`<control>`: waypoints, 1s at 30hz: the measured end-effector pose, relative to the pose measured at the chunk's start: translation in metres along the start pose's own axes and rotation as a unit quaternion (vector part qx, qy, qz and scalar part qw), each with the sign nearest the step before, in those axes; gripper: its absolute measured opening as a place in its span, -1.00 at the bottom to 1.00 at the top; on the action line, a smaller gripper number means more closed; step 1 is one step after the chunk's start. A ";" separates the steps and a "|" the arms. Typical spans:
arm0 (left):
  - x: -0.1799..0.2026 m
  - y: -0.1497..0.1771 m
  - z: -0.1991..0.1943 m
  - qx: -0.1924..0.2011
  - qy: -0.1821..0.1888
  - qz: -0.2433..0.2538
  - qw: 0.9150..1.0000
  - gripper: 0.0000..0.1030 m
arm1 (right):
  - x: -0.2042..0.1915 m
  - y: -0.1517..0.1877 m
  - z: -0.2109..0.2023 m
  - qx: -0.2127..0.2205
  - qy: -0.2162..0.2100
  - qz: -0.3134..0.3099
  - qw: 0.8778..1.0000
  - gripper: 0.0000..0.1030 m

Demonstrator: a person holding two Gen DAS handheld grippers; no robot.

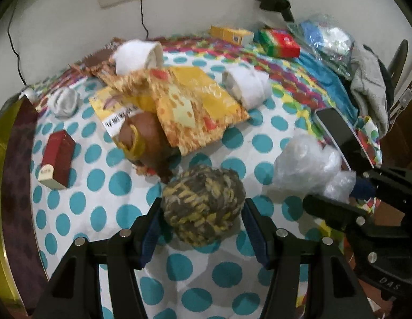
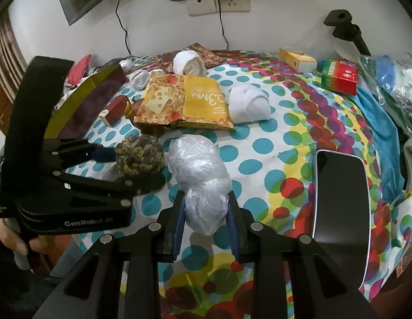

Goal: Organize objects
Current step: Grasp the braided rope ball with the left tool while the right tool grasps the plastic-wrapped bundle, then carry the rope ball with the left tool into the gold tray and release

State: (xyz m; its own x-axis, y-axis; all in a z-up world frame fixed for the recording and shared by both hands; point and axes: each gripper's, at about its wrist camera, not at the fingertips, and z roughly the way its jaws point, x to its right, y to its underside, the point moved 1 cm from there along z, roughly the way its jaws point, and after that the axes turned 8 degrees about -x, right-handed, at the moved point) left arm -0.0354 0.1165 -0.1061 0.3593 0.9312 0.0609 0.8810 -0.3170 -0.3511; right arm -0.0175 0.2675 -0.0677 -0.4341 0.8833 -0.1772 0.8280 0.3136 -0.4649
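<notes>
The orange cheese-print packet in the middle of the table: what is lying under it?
Under the orange cheese-print packet lie a yellow packet and a brown rounded object with a yellow loop. Both stick out only partly; their covered parts, and anything else beneath, cannot be seen.

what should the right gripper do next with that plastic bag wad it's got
Probably lift it a little, clear of the cloth. The right gripper is shut on the crumpled plastic bag, whose far end seems to rest on the dotted cloth. The left gripper holds the yarn ball close beside it, so rise straight before carrying sideways.
</notes>
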 end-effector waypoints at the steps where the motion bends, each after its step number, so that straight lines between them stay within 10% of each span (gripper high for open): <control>1: 0.000 0.000 -0.001 0.003 -0.001 0.001 1.000 0.16 | -0.001 0.000 0.000 0.000 -0.001 0.000 1.000 -0.49; 15: -0.010 0.011 -0.015 0.002 0.001 -0.024 1.000 0.08 | -0.017 -0.001 -0.007 0.007 0.005 -0.009 1.000 -0.49; 30: -0.086 0.032 -0.096 0.072 -0.081 -0.076 0.991 0.08 | -0.046 -0.002 -0.015 0.014 0.009 -0.018 1.000 -0.49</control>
State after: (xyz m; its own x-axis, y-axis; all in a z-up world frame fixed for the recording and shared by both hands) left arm -0.0087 0.0087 -0.0327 0.1607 0.9867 -0.0236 0.8638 -0.1522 -0.4803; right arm 0.0057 0.2308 -0.0457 -0.4565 0.8781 -0.1435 0.8015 0.3359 -0.4949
